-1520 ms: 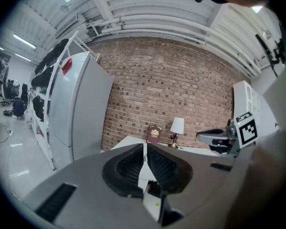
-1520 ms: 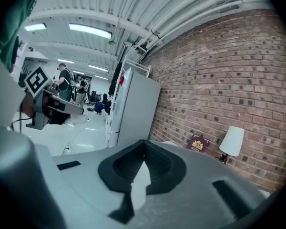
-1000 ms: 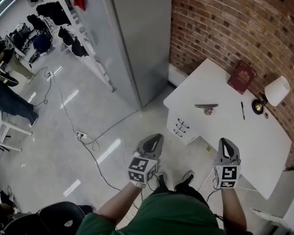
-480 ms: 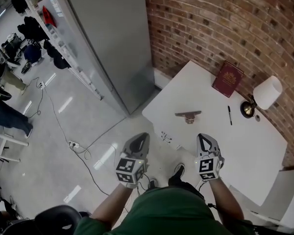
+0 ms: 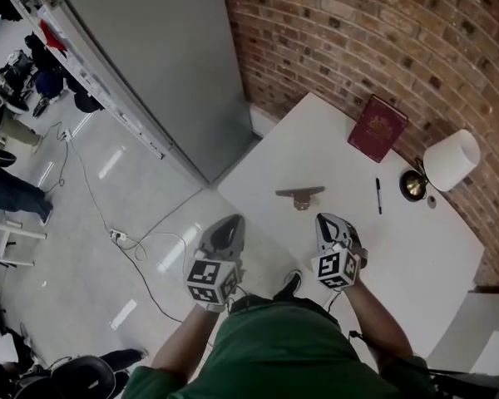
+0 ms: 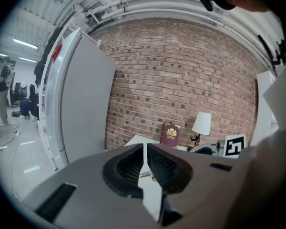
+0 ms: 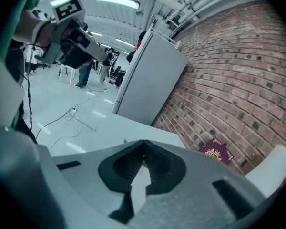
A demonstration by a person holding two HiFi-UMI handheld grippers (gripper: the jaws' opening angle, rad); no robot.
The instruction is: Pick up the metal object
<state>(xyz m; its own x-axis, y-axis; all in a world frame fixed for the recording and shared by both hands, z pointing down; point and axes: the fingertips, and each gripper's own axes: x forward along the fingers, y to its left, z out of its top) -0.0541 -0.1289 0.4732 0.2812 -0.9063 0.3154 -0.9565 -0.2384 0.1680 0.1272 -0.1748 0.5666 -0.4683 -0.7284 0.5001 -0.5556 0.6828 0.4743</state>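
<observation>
Metal object (image 5: 299,194) lies flat on the white table (image 5: 399,256) near its front-left edge, ahead of both grippers and touched by neither. Left gripper (image 5: 230,225) hangs over the floor, jaws drawn to a thin slit with nothing between; right gripper (image 5: 328,225) hovers over the table edge, jaws together, empty. Beyond lie a book (image 5: 376,130), pen (image 5: 377,196) and lamp (image 5: 449,160).

Left hand-held gripper (image 5: 229,223), right hand-held gripper (image 5: 327,220): level, forward (jaws together)
</observation>
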